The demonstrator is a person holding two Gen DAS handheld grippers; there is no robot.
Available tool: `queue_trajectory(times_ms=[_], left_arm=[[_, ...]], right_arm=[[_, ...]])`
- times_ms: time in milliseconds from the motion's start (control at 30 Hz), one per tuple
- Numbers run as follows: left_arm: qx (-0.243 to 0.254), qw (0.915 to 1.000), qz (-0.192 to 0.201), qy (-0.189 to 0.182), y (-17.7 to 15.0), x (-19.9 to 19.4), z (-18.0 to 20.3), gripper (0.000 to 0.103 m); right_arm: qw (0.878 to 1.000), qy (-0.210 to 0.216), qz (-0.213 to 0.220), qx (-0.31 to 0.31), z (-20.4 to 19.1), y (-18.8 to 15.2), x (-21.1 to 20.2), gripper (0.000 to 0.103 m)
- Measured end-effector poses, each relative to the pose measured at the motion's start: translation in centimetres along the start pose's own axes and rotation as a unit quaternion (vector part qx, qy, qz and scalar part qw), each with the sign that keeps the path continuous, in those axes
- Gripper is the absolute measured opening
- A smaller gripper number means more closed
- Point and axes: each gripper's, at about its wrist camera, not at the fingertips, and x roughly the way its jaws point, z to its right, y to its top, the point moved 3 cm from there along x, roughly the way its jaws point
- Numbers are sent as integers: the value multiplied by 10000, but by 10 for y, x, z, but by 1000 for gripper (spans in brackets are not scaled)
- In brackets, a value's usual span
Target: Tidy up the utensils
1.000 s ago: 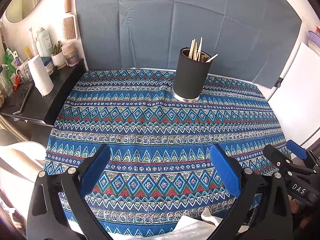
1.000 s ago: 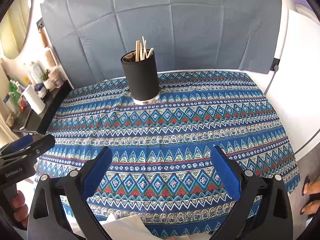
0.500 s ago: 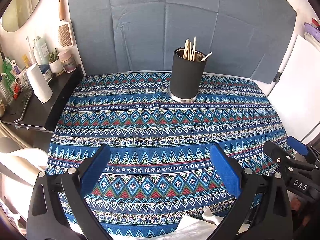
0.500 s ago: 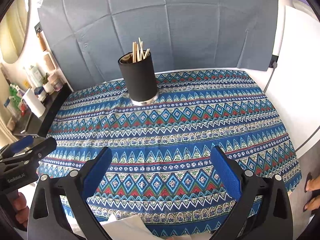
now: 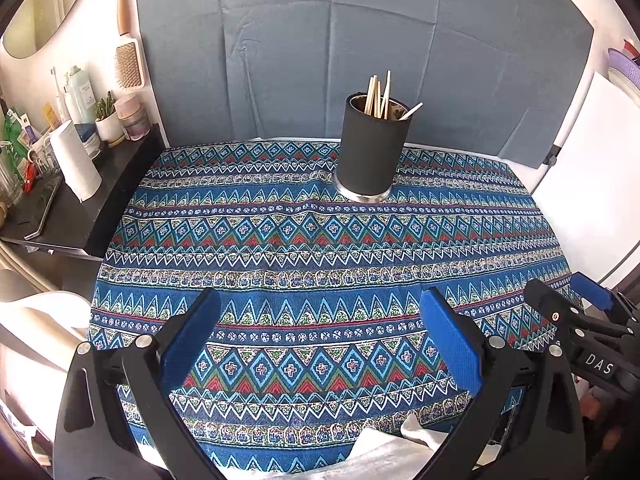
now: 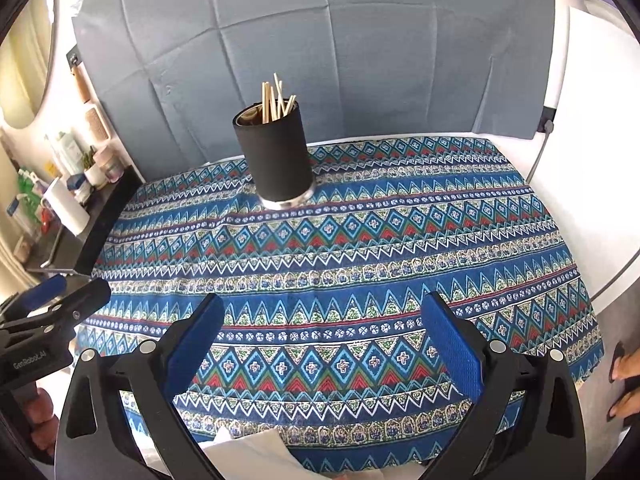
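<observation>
A black cylindrical holder with a metal base (image 5: 371, 156) stands upright toward the far side of the counter, on a blue patterned cloth (image 5: 320, 248), with thin wooden chopsticks (image 5: 379, 96) sticking out of its top. The left hand-held gripper (image 5: 320, 340) hovers over the near part of the cloth, its blue-padded fingers spread wide and holding nothing. The right hand-held gripper (image 6: 322, 340) is likewise released and empty, well apart from the holder (image 6: 276, 160).

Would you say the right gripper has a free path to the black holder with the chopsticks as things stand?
Probably yes. The right gripper is open and empty, and only bare patterned tablecloth lies between it and the upright black holder at the far side.
</observation>
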Motion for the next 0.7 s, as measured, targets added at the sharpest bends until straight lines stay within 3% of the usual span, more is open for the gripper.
queue_trajectory(times_ms=[700], left_arm=[[-100,9999,-7,29,2,2,-6,97]], right_arm=[[10000,-1,-58,75,1,2,7,95]])
